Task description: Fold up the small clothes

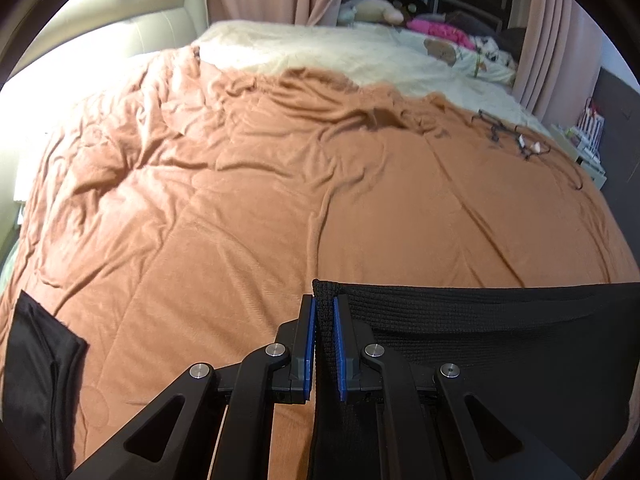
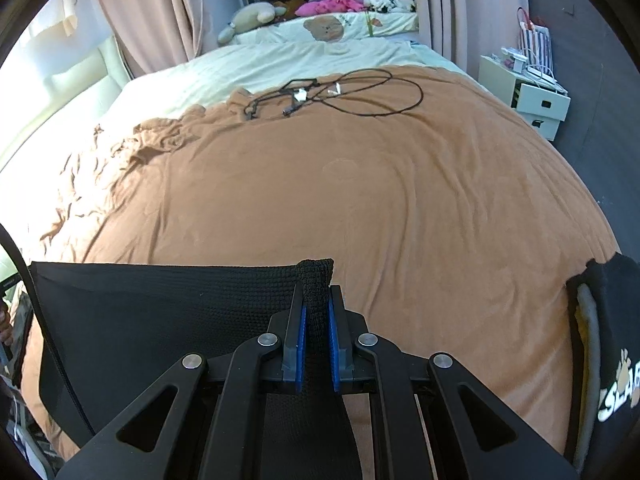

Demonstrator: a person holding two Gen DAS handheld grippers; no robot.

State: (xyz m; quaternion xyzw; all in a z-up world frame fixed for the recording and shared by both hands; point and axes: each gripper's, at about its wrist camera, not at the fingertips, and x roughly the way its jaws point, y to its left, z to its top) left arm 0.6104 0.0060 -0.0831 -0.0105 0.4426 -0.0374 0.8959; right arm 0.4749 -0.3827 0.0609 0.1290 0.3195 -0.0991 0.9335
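In the left wrist view, the left gripper (image 1: pixel 325 308) pinches the near left corner of a black knit garment (image 1: pixel 500 328), which stretches taut to the right above the orange blanket (image 1: pixel 240 200); a black folded cloth (image 1: pixel 36 380) lies at the near left. In the right wrist view, the right gripper (image 2: pixel 317 300) pinches the garment's (image 2: pixel 160 312) opposite corner, the fabric spreading left, with a black cable (image 2: pixel 360 96) lying far off and a printed black garment (image 2: pixel 616 360) at the near right.

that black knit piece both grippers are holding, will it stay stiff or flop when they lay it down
Probably floppy: the black knit garment hangs as a sheet between the left gripper and right gripper. Its ribbed weave likely grips the blue fingers well. Likely light.
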